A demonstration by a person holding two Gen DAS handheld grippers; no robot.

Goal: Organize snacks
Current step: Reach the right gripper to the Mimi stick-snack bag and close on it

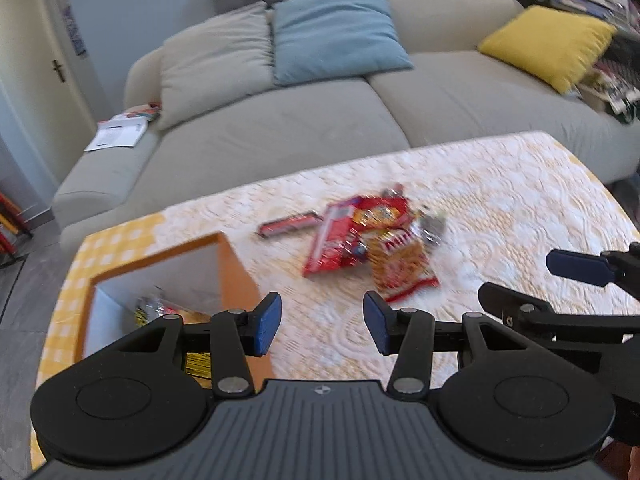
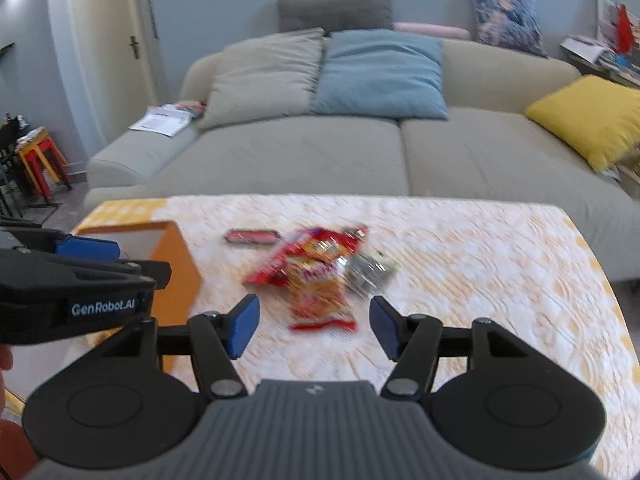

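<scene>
Left wrist view is showing the left gripper (image 1: 322, 328) hanging above the desk (image 1: 500, 200) with its jaws spread wide and holding nothing. Ahead of it, a blurred pile of snack packets (image 1: 368, 240) is lying on the patterned cloth, with a red bar (image 1: 288, 225) just beside the pile. An orange box (image 1: 236, 264) is sitting at the left, some packets (image 1: 154, 308) lying inside it. Right wrist view is showing the right gripper (image 2: 314, 326) likewise spread wide and empty, hovering near the pile. A grey sofa (image 2: 320, 152) is standing behind.
</scene>
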